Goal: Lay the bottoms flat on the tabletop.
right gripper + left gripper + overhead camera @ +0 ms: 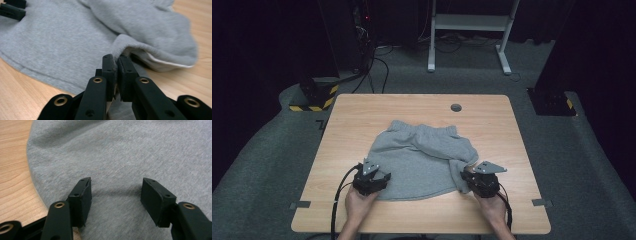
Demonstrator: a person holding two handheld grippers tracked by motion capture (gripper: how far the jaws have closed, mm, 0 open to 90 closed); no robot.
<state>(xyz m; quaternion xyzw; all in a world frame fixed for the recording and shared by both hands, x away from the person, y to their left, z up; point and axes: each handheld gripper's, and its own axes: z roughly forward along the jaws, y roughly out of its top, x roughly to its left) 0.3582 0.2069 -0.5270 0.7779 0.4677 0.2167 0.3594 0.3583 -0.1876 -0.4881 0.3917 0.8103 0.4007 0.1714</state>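
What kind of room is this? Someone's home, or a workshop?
Probably a lab or recording studio, not a home: a lone wooden table on grey carpet, dark curtains around, cables trailing to equipment behind, and yellow-black hazard-striped stand feet.

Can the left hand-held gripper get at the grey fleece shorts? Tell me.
Probably yes: the left hand-held gripper hangs open right over the grey fleece shorts, with bare cloth between its jaws and nothing in the way.

Grey shorts point(419, 160) — soft, matt fleece cloth; table point(362, 112) — smooth pale wood grain; fingers point(108, 72) — matt black plastic.
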